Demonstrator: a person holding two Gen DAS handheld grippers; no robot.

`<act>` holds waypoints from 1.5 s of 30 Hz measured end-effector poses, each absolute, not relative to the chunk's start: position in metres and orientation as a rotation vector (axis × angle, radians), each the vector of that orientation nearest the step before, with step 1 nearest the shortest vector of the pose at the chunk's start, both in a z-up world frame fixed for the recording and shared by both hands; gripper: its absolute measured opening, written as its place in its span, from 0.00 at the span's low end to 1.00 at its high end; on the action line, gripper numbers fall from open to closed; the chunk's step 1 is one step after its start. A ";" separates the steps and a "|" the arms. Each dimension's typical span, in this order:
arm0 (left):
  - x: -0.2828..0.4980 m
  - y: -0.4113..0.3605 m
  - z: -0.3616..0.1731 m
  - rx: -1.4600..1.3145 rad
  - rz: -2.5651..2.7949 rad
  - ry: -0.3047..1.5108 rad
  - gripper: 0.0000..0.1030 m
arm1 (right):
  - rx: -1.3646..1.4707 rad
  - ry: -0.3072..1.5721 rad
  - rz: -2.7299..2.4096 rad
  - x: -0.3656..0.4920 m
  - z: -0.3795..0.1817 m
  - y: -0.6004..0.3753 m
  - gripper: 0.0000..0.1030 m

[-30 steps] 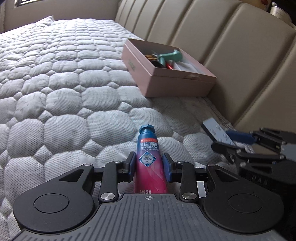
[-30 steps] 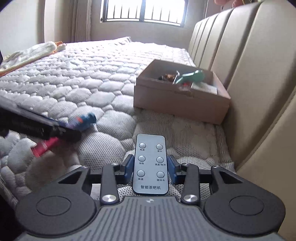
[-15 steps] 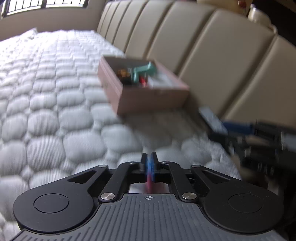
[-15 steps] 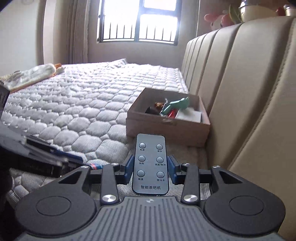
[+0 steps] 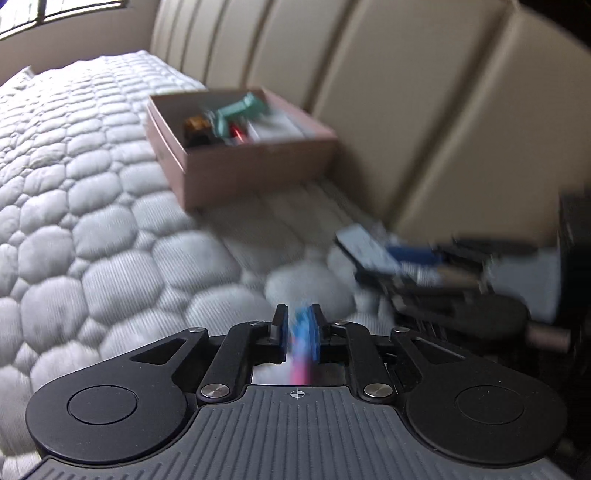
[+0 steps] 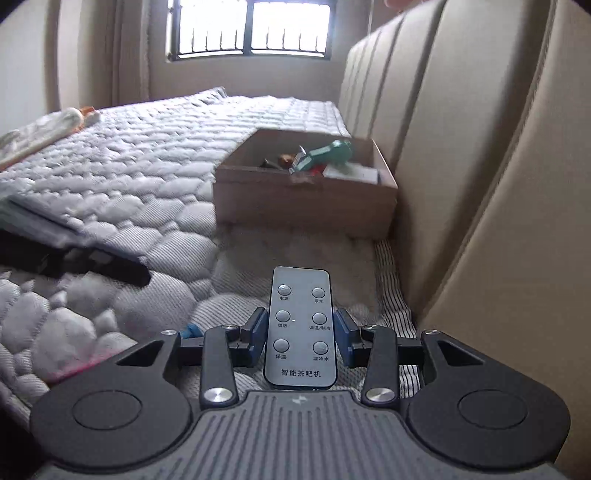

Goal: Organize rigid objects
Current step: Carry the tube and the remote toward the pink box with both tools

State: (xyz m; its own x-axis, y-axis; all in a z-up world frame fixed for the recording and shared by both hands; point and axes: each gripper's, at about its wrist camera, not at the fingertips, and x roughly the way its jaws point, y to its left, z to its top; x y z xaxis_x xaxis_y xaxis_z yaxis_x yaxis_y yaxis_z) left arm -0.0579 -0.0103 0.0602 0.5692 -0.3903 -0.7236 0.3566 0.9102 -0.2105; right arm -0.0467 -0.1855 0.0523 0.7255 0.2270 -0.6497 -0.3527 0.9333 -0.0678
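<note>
A quilted bed (image 6: 155, 173) beside a padded headboard (image 6: 480, 147) is seen, the barred window (image 6: 251, 27) fully only from the right, where the right hand-held gripper (image 6: 300, 334) is clamped on a remote (image 6: 300, 328), the left hand-held gripper (image 5: 299, 330) on a blurred tube (image 5: 301, 354), the box (image 5: 240, 162) ahead.

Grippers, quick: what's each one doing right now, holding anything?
Left gripper: shut on the toothpaste tube.
Right gripper: shut on the remote.
</note>
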 end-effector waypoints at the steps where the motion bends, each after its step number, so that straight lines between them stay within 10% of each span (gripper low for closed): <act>1: -0.060 -0.016 0.057 -0.003 -0.429 0.866 0.15 | -0.188 0.703 0.312 -0.044 0.048 -0.186 0.38; 25: -0.062 -0.030 0.028 0.038 -0.375 0.949 0.35 | -0.225 0.666 0.323 -0.064 0.049 -0.199 0.64; 37: -0.065 -0.027 0.026 -0.017 -0.361 0.918 0.35 | -0.166 0.719 0.318 -0.042 0.038 -0.198 0.63; 45: -0.065 -0.028 0.026 -0.019 -0.339 0.900 0.33 | -0.193 0.758 0.356 -0.044 0.042 -0.197 0.37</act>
State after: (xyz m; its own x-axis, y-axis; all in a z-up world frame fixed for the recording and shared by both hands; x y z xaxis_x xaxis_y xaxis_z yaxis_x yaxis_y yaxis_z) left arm -0.0648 -0.0282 0.0259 0.5722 -0.2968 -0.7645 0.2807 0.9468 -0.1575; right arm -0.0441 -0.1968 0.0420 0.6707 0.2449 -0.7001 -0.3822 0.9231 -0.0433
